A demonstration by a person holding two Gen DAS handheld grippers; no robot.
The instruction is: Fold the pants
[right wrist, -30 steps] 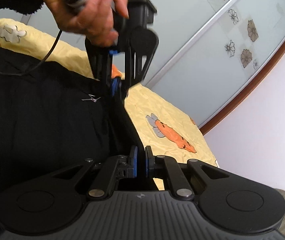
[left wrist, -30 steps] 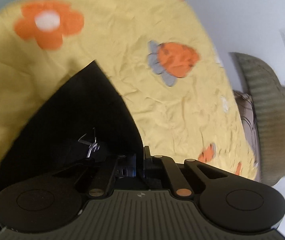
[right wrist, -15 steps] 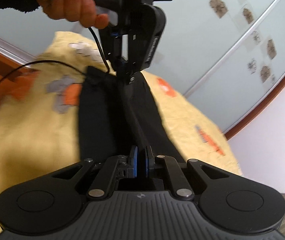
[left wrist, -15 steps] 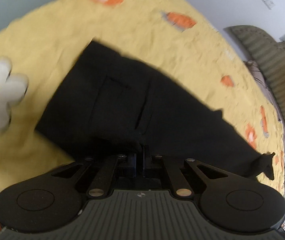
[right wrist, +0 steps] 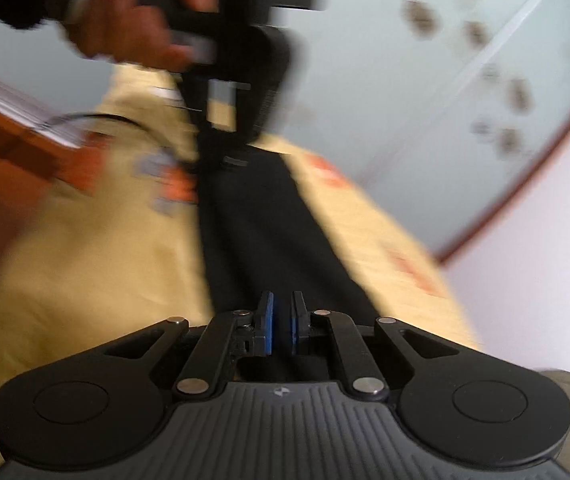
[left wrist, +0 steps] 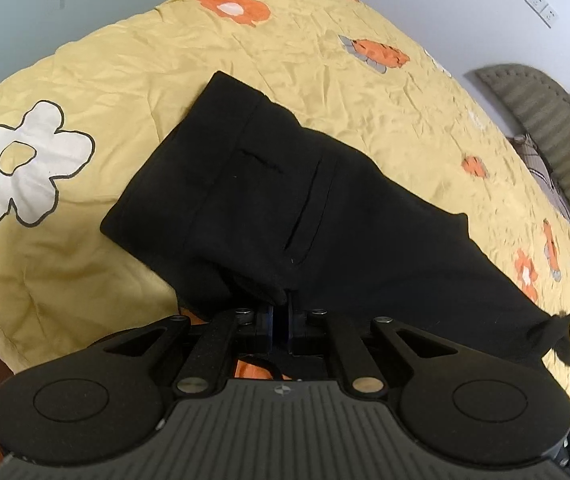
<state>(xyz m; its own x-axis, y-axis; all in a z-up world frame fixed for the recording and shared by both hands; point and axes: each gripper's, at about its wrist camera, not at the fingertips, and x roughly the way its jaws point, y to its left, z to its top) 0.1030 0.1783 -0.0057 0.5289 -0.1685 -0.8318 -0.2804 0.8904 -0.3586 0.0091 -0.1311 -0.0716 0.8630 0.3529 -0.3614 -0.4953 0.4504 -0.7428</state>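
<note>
Closest in the left wrist view, the left tongs (left wrist: pixel 281 312) are pressed together on a bunched edge of the black pants (left wrist: pixel 305 216), the dark cloth gathered right at the blue pads. From there the pants lie spread across the yellow bedspread (left wrist: pixel 325 80), the waistband end reaching away toward the upper left, a slit pocket showing near the middle, and one narrow end trailing off to the right edge. A white flower print (left wrist: pixel 25 168) sits on the bedspread to the left of the pants, and orange flower prints dot it farther off. In the blurred right wrist view, the right tongs (right wrist: pixel 281 328) are nearly closed, pinching the pants (right wrist: pixel 269 240), which run as a long black strip up the bed. At its far end a hand (right wrist: pixel 133 28) grips the other tool, whose tip meets the cloth there.
</note>
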